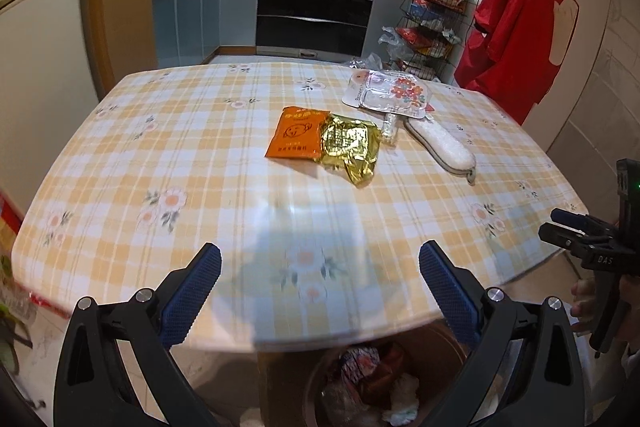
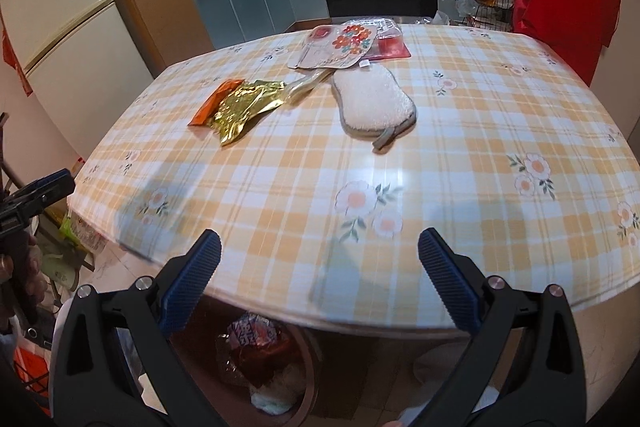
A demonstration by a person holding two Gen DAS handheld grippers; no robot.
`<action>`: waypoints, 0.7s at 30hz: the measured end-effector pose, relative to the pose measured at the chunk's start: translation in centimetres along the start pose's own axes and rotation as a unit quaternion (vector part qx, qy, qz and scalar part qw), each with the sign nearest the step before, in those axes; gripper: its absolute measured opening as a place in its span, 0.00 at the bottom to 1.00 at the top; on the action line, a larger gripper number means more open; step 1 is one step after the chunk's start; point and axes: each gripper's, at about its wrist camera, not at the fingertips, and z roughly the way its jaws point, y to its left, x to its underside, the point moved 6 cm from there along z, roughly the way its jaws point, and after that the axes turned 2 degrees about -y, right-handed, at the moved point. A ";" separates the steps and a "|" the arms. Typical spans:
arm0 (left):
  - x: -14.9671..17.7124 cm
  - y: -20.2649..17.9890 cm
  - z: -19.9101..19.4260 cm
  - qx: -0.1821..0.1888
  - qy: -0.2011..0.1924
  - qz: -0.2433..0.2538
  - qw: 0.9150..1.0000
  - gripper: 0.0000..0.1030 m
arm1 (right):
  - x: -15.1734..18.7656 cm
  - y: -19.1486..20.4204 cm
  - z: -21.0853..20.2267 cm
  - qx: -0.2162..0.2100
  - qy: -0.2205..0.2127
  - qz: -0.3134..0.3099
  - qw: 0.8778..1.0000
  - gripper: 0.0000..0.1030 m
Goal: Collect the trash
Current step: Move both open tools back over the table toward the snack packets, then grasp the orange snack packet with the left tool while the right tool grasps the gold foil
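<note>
Gold foil wrapper [image 1: 352, 147] is lying mid-table, overlapping the orange packet [image 1: 295, 138], straight ahead of the left gripper [image 1: 320, 277]; both it and the right gripper [image 2: 319, 273] are hanging spread, empty.

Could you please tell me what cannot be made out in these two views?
- Trash bin contents: both views, half hidden by the table edge and the tongs.
- Orange packet: right wrist view, mostly covered by the gold wrapper.
- Red item: right wrist view, partly under the floral card.
- Packet print: too small to read.
</note>
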 end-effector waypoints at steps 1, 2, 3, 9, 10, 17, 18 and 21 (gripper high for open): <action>-0.5 0.1 0.7 0.000 0.002 0.004 1.000 0.94 | -0.3 -0.1 0.5 -0.005 0.006 0.002 1.000 0.95; -1.3 0.1 1.9 0.002 0.004 0.012 1.000 0.94 | -0.7 -0.2 1.1 -0.013 0.013 0.006 1.000 0.95; -2.0 0.1 2.9 0.003 0.007 0.018 1.000 0.94 | -1.1 -0.3 1.7 -0.018 0.018 0.009 1.000 0.95; -5.4 1.6 9.5 0.009 0.027 0.024 0.999 0.90 | -4.4 -1.5 5.8 0.014 0.030 0.006 0.999 0.94; -5.9 2.0 10.5 0.011 0.032 0.020 0.999 0.89 | -4.9 -1.6 6.4 0.014 0.032 0.006 0.999 0.94; -8.5 3.6 17.2 0.014 0.056 -0.006 0.998 0.86 | -8.8 -1.5 10.0 0.036 0.026 -0.029 0.999 0.94; -8.7 3.7 17.9 0.015 0.059 -0.007 0.998 0.86 | -9.3 -1.4 10.7 0.042 0.025 -0.035 0.998 0.94; -9.1 3.6 20.0 0.015 0.069 -0.003 0.998 0.86 | -10.3 -0.9 12.0 0.035 0.029 -0.041 0.998 0.92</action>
